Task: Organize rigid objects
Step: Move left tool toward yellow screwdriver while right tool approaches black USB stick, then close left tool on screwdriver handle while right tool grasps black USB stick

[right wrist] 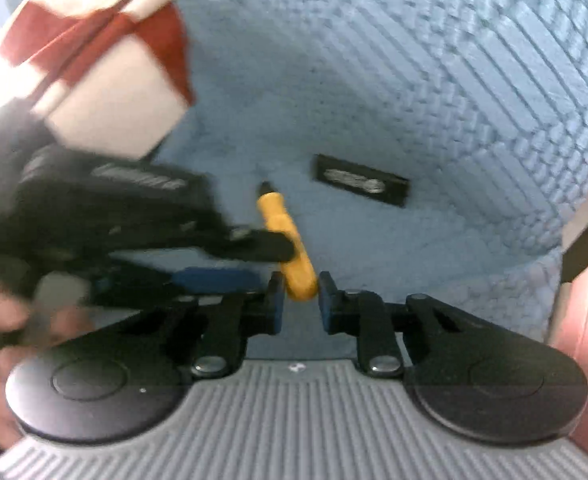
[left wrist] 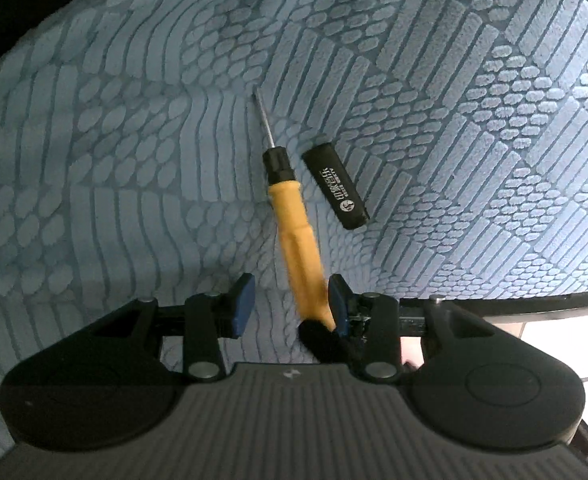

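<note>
1. The screwdriver (left wrist: 291,216) lies with its metal shaft pointing away and its yellow handle running back between the fingers of the left gripper (left wrist: 289,304). The handle rests against the right-hand pad only, and a clear gap shows to the other pad. The fingers stand fairly wide, so I judge the tool is either about to be gripped or has just been let go.
2. A black USB stick (left wrist: 336,186) lies just beside the screwdriver, apart from it, on the blue patterned cloth (left wrist: 113,160) that covers the tabletop. The two lying side by side suggests they are being grouped there.
3. In the right wrist view the right gripper (right wrist: 301,304) has its fingers narrowly parted, with the butt of the yellow handle just ahead of the gap. Whether the pads touch it cannot be told.
4. That view is badly blurred. The left gripper's body hides much of the handle, and a red-and-white box (right wrist: 109,80) at upper left is cut off and unclear.
5. The handle's black end cap sits partly behind a finger in the left view.
</note>
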`<state>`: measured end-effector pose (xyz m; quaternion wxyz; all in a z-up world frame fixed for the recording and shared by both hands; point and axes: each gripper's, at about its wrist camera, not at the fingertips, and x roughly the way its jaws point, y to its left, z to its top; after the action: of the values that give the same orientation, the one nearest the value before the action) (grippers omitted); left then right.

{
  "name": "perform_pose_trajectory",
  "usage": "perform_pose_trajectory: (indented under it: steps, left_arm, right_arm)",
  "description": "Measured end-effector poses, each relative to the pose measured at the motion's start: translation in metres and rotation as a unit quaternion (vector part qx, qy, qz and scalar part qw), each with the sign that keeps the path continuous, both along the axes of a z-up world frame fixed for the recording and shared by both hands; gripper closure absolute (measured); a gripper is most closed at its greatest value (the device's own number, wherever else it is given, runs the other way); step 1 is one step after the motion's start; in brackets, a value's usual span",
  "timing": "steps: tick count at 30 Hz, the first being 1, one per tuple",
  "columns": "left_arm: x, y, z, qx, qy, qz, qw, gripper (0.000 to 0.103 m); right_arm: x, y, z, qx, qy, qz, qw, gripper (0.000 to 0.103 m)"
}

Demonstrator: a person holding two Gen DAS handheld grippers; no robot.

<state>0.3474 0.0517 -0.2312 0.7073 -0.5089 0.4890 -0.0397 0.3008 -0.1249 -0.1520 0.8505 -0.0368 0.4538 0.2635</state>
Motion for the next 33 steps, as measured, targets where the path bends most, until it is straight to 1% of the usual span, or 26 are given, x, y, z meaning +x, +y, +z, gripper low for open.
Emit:
perform_pose_trajectory:
  steps: [2,4,5,8,10,12,14,16,19,22,24,25,26,28,30,33]
  left_arm:
    - [-0.001,0.002,0.000,-0.010,-0.002,0.004,0.9999,0.058]
    - [-0.003,0.003,0.002,-0.005,0.000,0.009,0.9999,0.064]
    - [-0.003,0.003,0.003,-0.003,-0.001,0.006,1.0000,0.078]
    - [-0.005,0.003,0.001,-0.002,0.002,0.003,1.0000,0.078]
    - [-0.007,0.005,-0.001,-0.006,0.006,0.003,1.0000,0.078]
    - [-0.009,0.008,-0.001,-0.001,0.011,0.005,0.9999,0.080]
    - [-0.012,0.015,-0.001,0.005,0.015,0.011,0.9998,0.081]
    - [-0.014,0.020,0.000,0.018,0.017,0.015,0.9996,0.081]
    - [-0.014,0.025,0.002,0.025,0.019,0.011,0.9994,0.081]
    - [-0.014,0.024,0.005,0.036,0.025,0.004,0.9990,0.081]
    - [-0.015,0.024,0.004,0.036,0.030,0.003,0.9989,0.081]
    - [-0.014,0.024,0.003,0.035,0.031,0.004,0.9989,0.081]
    - [-0.014,0.024,0.003,0.036,0.032,0.004,0.9988,0.081]
    - [-0.015,0.027,0.003,0.032,0.034,0.006,0.9989,0.081]
    - [-0.014,0.027,0.003,0.030,0.037,0.011,0.9988,0.081]
    - [-0.015,0.028,0.005,0.031,0.040,0.010,0.9987,0.081]
  right_arm:
    - [-0.009,0.008,0.004,0.008,0.000,0.014,1.000,0.083]
    - [-0.016,0.013,0.008,0.014,-0.001,0.021,1.000,0.083]
    - [-0.019,0.016,0.009,0.014,-0.004,0.020,1.000,0.083]
    - [-0.021,0.017,0.006,0.024,0.004,0.007,1.000,0.083]
    - [-0.020,0.022,0.002,0.015,0.004,0.011,1.000,0.083]
    - [-0.023,0.018,0.004,0.009,0.002,0.018,1.000,0.083]
    - [-0.023,0.018,0.006,0.020,0.010,0.017,1.000,0.082]
    - [-0.015,0.014,0.003,0.022,0.011,0.001,1.000,0.081]
    - [-0.009,0.001,0.015,0.009,-0.005,-0.031,0.999,0.080]
    - [0.010,-0.008,0.018,-0.012,-0.017,-0.097,0.995,0.078]
    - [0.022,-0.008,0.016,-0.016,-0.023,-0.119,0.992,0.078]
    - [0.027,-0.006,0.014,-0.019,-0.025,-0.125,0.992,0.076]
    - [0.035,-0.002,0.010,-0.026,-0.026,-0.132,0.991,0.070]
    - [0.047,0.005,0.002,-0.037,-0.028,-0.145,0.988,0.031]
    - [0.056,0.013,-0.003,-0.039,-0.038,-0.155,0.986,0.012]
    - [0.069,0.026,-0.011,-0.048,-0.047,-0.168,0.984,0.013]
